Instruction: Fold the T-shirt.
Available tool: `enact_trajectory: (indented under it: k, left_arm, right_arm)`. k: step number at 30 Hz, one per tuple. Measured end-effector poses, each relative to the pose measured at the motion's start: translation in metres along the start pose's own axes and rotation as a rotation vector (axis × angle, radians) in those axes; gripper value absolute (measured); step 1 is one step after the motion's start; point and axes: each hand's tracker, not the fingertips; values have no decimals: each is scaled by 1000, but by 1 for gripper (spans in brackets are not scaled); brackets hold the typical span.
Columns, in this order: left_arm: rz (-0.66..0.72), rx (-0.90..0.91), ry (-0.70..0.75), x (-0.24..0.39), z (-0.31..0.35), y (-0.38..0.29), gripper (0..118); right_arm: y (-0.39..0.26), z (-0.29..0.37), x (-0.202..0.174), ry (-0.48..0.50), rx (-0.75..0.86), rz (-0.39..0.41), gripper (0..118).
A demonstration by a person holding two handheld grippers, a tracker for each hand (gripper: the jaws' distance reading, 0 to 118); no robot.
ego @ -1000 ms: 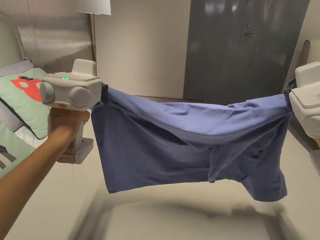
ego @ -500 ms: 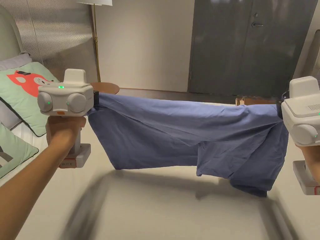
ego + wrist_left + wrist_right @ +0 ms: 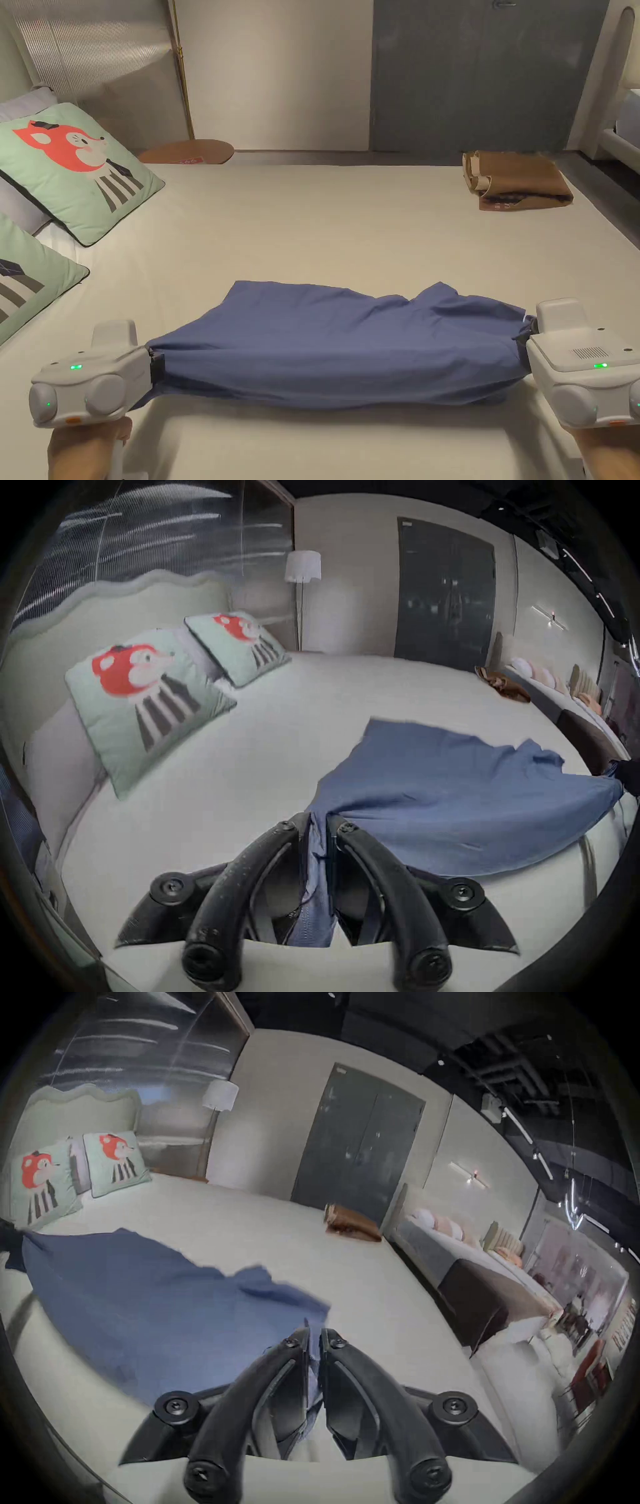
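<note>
Across the pale bed (image 3: 350, 212) lies the T-shirt (image 3: 337, 344), both my grippers, left gripper (image 3: 320, 823) and right gripper (image 3: 313, 1333), pinching its near corners; I should lower them evenly, keeping the edge tight.

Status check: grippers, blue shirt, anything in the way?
Left gripper and right gripper both clamped on T-shirt. Shirt stretched between them, far edge on bed. Folded brown garment far off, nothing blocking.

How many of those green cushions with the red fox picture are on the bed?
2. The farther green fox-print cushion leans at the head of the white bed; the nearer green fox-print cushion sits beside it, cut off by the frame edge. Others may be hidden.
</note>
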Motion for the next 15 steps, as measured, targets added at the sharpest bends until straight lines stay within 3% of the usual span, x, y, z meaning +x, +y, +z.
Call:
enact_trajectory:
  k: [10, 15]
  left_arm:
    - [8, -95, -21, -38, 69, -98, 5]
    - [-23, -164, -30, -56, 99, -138, 5]
  right_arm:
    - [-110, 95, -4, 3, -104, -45, 6]
    - [-152, 128, 1, 4, -163, -107, 6]
